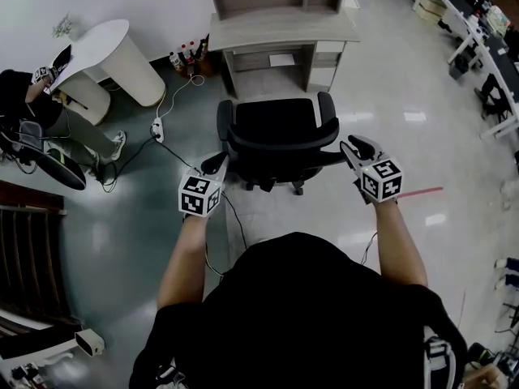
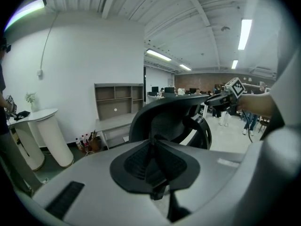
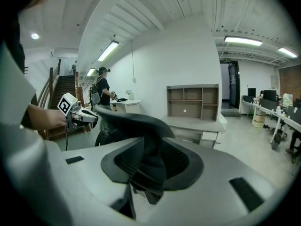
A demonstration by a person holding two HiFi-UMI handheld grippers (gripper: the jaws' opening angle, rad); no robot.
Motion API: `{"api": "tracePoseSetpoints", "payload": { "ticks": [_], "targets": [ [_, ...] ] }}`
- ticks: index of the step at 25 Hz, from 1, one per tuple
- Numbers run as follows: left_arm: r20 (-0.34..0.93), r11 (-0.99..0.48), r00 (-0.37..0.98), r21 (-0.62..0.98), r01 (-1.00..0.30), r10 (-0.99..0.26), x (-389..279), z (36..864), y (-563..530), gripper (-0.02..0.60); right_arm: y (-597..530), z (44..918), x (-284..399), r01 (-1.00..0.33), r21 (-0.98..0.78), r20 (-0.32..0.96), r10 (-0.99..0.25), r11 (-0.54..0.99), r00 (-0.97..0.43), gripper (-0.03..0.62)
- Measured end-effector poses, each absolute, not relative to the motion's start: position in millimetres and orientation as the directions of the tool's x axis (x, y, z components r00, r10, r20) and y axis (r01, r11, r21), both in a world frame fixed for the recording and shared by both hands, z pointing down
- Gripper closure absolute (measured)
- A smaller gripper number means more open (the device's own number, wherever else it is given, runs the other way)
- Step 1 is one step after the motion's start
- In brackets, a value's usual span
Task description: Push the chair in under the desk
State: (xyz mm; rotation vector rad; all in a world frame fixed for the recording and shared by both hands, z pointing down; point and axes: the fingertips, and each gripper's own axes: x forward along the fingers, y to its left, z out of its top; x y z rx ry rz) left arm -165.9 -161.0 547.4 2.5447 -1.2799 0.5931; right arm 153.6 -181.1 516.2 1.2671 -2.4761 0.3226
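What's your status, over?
Left hand-held gripper shut, right hand-held gripper open, both behind chair. Not yet under desk. Power strip lies left of chair.

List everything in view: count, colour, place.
chair: one, black, centre, between the person and the desk
desk: one, grey, shelves on top, at the far wall
table: one, white, left of the desk
bottles: several, count unclear, on the floor by the desk's left end
power strip: one, white, on the floor left of the chair
bystander: one, in black, far left
office desks: a row, pale, far right
left hand-held gripper: grey, shut, at the chair's left
right hand-held gripper: grey, jaws apart, at the chair's right
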Motion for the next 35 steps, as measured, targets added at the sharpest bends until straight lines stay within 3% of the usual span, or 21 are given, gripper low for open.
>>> {"api": "tracePoseSetpoints", "payload": {
  "ticks": [4,7,19,35],
  "targets": [
    [0.518,-0.635,0.555,0.031,-0.772,-0.651,-159,566,-159,0.557,-174,547,147,-0.765,-0.080,0.472,-0.652,0.639,-0.594,0.429],
    [0.565,-0.676,0.562,0.011,-0.737,-0.604,-151,578,-157,0.493,-170,569,144,-0.732,-0.064,0.528,-0.599,0.678,-0.602,0.405],
    [0.743,-0.823,0.492,-0.140,-0.550,-0.455,-128,635,-151,0.380,-166,635,131,-0.572,0.097,0.729,-0.450,0.814,-0.517,0.342],
    [0.894,-0.919,0.225,-0.357,-0.167,-0.388,-107,696,-160,0.311,-169,704,105,-0.034,0.387,0.890,-0.384,0.921,-0.246,0.332]
  ]
}}
